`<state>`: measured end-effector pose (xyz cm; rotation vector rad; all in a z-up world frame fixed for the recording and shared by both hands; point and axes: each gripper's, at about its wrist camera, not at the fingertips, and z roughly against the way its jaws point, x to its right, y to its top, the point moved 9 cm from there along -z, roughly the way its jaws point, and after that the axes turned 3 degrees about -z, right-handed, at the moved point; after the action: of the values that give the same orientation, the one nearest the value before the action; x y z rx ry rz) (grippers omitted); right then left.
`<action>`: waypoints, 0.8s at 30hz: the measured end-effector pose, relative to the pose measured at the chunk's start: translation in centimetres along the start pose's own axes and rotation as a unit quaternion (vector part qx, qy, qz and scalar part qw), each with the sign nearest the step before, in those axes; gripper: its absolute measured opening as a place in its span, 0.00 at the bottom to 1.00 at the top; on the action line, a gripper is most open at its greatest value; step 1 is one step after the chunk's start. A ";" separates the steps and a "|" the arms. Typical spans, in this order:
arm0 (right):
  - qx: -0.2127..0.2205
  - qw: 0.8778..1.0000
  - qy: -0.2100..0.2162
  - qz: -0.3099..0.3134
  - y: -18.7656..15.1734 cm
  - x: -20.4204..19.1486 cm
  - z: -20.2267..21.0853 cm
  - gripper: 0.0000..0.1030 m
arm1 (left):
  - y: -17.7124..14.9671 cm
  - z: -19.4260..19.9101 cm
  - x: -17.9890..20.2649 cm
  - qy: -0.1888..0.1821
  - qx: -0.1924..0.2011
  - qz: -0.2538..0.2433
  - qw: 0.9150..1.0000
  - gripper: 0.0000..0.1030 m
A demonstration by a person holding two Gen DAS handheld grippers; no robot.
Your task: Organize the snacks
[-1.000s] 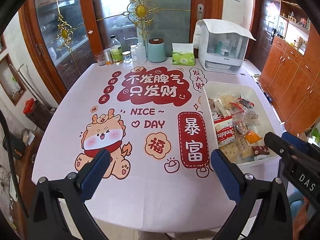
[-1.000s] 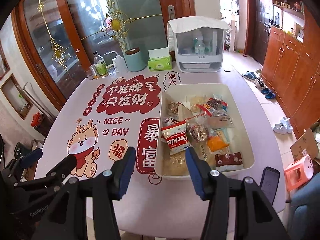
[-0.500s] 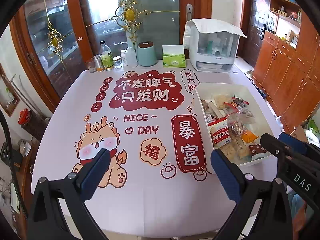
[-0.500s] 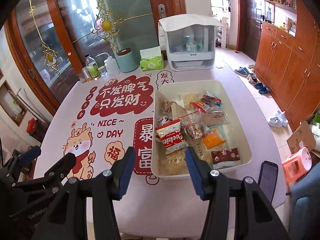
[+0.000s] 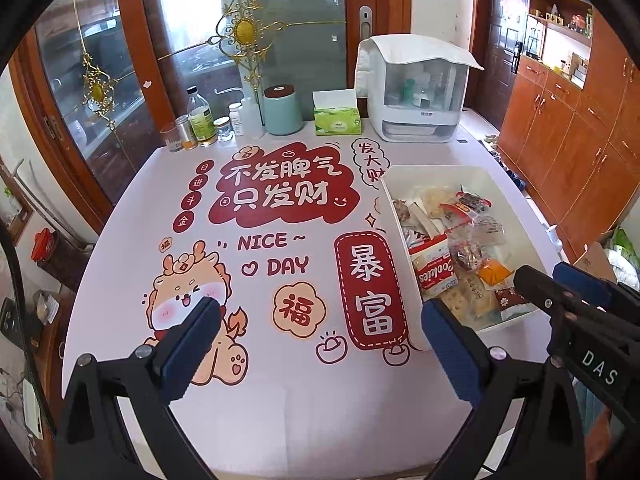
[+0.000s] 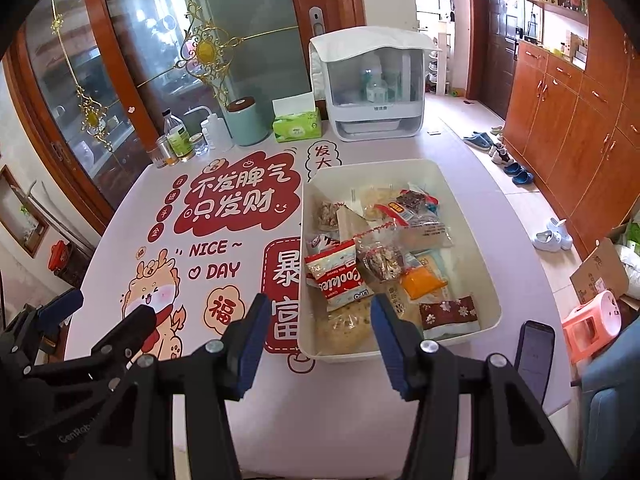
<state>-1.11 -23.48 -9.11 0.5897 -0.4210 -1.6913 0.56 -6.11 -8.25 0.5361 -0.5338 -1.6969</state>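
Observation:
A cream plastic bin [image 6: 482,276] stands on the right part of the table and holds several snack packs, among them a red and white cookie bag [image 6: 336,274], an orange pack [image 6: 422,282] and a brown flowered pack [image 6: 448,314]. The bin also shows in the left wrist view [image 5: 394,196]. My right gripper [image 6: 316,340] is open and empty, above the bin's near left corner. My left gripper [image 5: 316,344] is open and empty, above the printed cloth left of the bin.
At the table's far edge stand bottles and jars [image 5: 200,124], a teal canister [image 5: 282,110], a green tissue box [image 5: 338,120] and a white cabinet [image 5: 416,92]. A phone [image 6: 534,350] lies at the near right corner. Wooden cupboards [image 6: 560,120] line the right wall.
Both views have shifted a little: the table and bin sit slightly lower and nearer in frame. Both grippers stay open and empty.

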 end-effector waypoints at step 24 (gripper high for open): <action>-0.003 1.000 0.006 0.011 -0.3 0.1 -0.1 0.51 | 0.0 0.2 0.3 0.000 0.000 0.003 1.000 0.97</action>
<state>-1.31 -23.47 -9.34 0.5895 -0.4124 -1.6660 0.39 -6.43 -8.05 0.5347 -0.5353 -1.6900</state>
